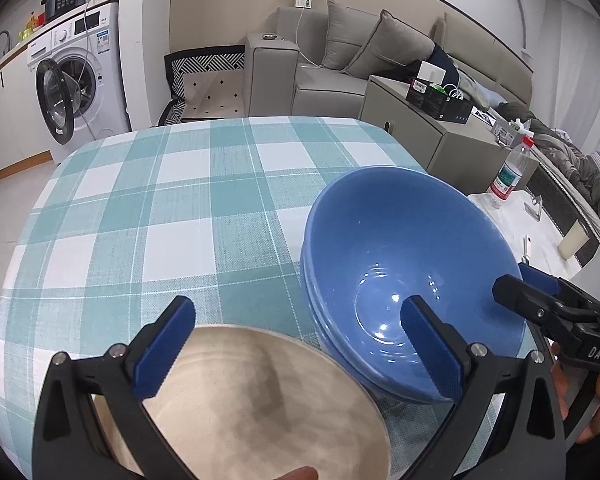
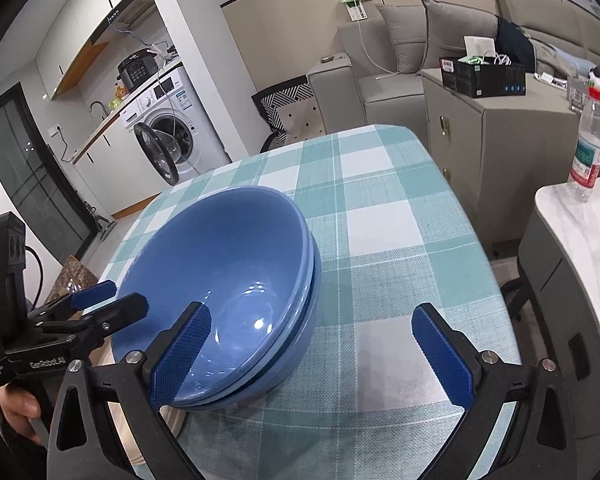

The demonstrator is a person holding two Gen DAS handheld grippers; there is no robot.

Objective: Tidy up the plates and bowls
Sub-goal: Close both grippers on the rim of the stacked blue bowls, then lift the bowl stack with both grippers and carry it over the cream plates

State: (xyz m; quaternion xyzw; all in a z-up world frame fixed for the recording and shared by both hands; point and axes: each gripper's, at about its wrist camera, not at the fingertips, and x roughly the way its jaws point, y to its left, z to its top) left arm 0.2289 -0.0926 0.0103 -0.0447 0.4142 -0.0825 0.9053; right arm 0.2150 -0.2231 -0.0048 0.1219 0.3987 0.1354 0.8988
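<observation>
Left tongs [image 1: 300,344] were spread wide, gripping nothing, hovering over the beige plate [image 1: 268,408] at the near table edge, right finger overlapping the bowl stack's near rim in view. Right tongs [image 2: 312,344] were also wide and empty, left finger [image 2: 180,356] sitting over the inside of the top bowl, right finger out over bare cloth; contact with the rim couldn't be confirmed. The blue bowls [image 2: 228,280] were nested, at least 2, tilted rather than level, sitting on the checked tablecloth [image 1: 180,200] just beside the plate, possibly leaning on its edge. Main risk: the tilted stack looked unstable, so a nudge from either finger could rock it or slide the top bowl off. Closing on only the top rim could lift 1 bowl and drag the lower one. Both tongs crowded the same spot, so they could collide. Plate sat close to the table edge; a shove could push it off. Glazed ceramic probably grips poorly.
</observation>
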